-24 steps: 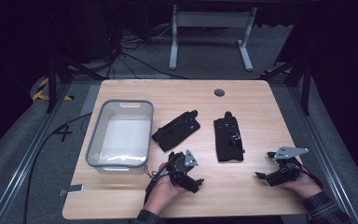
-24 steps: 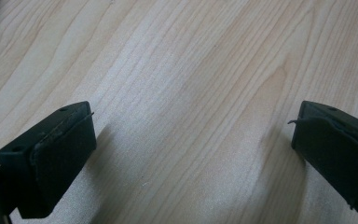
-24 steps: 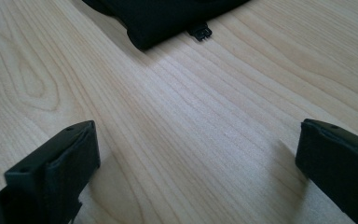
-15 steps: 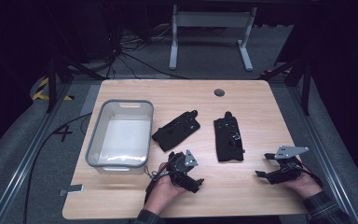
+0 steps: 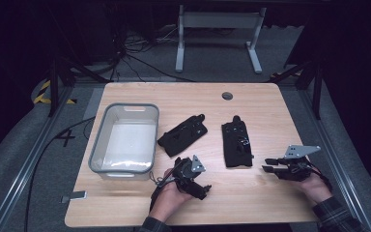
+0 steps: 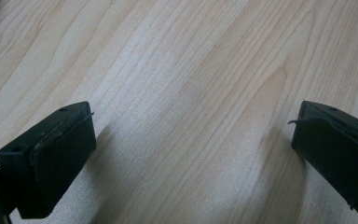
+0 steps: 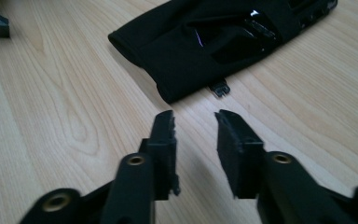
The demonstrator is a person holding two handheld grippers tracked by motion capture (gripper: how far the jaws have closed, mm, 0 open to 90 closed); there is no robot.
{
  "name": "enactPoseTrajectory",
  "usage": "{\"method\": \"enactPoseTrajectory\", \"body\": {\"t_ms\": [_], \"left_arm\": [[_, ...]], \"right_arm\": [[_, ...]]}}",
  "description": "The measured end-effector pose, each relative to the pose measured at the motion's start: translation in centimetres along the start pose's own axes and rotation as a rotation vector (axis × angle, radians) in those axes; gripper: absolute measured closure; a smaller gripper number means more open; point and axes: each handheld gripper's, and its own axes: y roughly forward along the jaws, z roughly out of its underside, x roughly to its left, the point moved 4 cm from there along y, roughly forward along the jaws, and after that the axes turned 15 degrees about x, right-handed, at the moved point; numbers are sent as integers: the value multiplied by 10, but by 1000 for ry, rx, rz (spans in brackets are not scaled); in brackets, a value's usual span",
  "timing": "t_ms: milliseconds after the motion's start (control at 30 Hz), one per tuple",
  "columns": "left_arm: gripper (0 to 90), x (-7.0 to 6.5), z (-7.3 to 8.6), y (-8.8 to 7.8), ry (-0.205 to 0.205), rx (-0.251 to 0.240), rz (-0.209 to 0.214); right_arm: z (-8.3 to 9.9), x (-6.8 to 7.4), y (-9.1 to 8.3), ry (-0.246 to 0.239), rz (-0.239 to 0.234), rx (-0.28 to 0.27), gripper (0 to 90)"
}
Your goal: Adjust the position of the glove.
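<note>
Two black gloves lie on the wooden table [image 5: 270, 111]: one [image 5: 183, 135] slanted near the middle, the other [image 5: 235, 142] lengthwise to its right. My left gripper [image 5: 202, 187] rests low near the front edge, below the slanted glove. Its jaws stand wide open [image 6: 191, 130] over bare wood. My right gripper [image 5: 269, 165] is at the front right and points left toward the lengthwise glove. Its jaws [image 7: 196, 121] are open by a narrow gap with nothing between them. The cuff of that glove [image 7: 214, 42] lies just ahead of the tips, apart from them.
A clear plastic bin [image 5: 129, 107] stands at the table's left, with nothing seen inside it. A round cable hole [image 5: 227, 95] sits near the far edge. A small tab [image 7: 220, 87] pokes out from under the glove's cuff. Dark floor and metal frames surround the table.
</note>
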Motion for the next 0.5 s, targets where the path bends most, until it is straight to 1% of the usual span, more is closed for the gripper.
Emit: {"method": "enactPoseTrajectory", "body": {"t_ms": [100, 167, 233, 267, 367, 500], "left_arm": [[0, 0, 0, 0, -1, 0, 1], [0, 0, 0, 0, 0, 0, 0], [0, 0, 0, 0, -3, 0, 0], [0, 0, 0, 0, -3, 0, -1], [1, 0, 0, 0, -4, 0, -1], [1, 0, 0, 0, -4, 0, -1]], "right_arm": [[-7, 3, 1, -8, -25, -9, 821], [-9, 3, 1, -11, -26, -7, 838], [-14, 4, 3, -22, -34, 5, 885], [-16, 5, 4, -21, -36, 3, 893], [-24, 5, 7, -32, -60, 0, 896], [-32, 6, 11, -50, -59, -3, 895]]}}
